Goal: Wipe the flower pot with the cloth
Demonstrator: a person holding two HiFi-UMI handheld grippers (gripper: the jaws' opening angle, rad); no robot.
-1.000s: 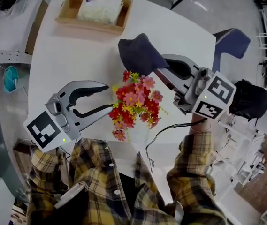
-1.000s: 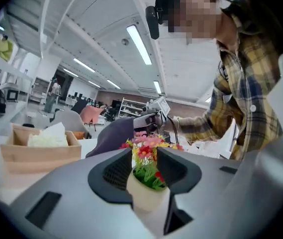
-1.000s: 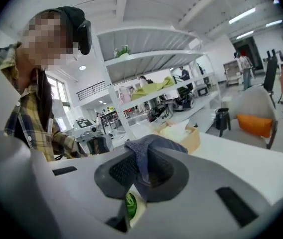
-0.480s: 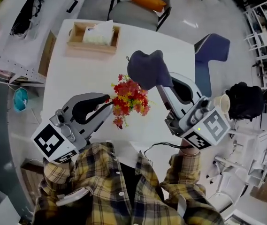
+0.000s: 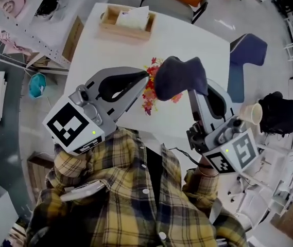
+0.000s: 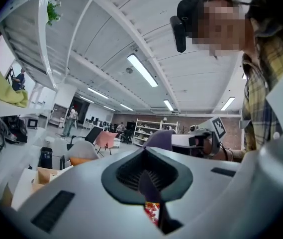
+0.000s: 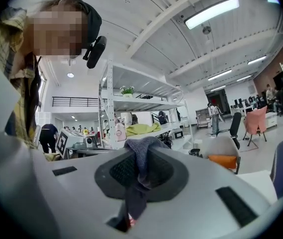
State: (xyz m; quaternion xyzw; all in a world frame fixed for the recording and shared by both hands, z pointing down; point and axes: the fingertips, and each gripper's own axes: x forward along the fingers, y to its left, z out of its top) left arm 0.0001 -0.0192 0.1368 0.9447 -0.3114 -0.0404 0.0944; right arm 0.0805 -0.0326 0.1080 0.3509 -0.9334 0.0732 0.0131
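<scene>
The right tool (image 5: 191, 90) is clenched on a dark blue-grey cloth (image 5: 179, 76), which bunches over its tip and hangs between the pads. The left tool (image 5: 145, 77) has just closed, its jaws pressed together. A sliver of red petals shows below them, but whether a stem is pinched cannot be told. The flower pot (image 5: 150, 90) shows only as red and pink blooms between the two tool tips, touching the cloth, over the white counter (image 5: 187, 40). A wooden tray (image 5: 123, 33) sits near the counter's far edge.
</scene>
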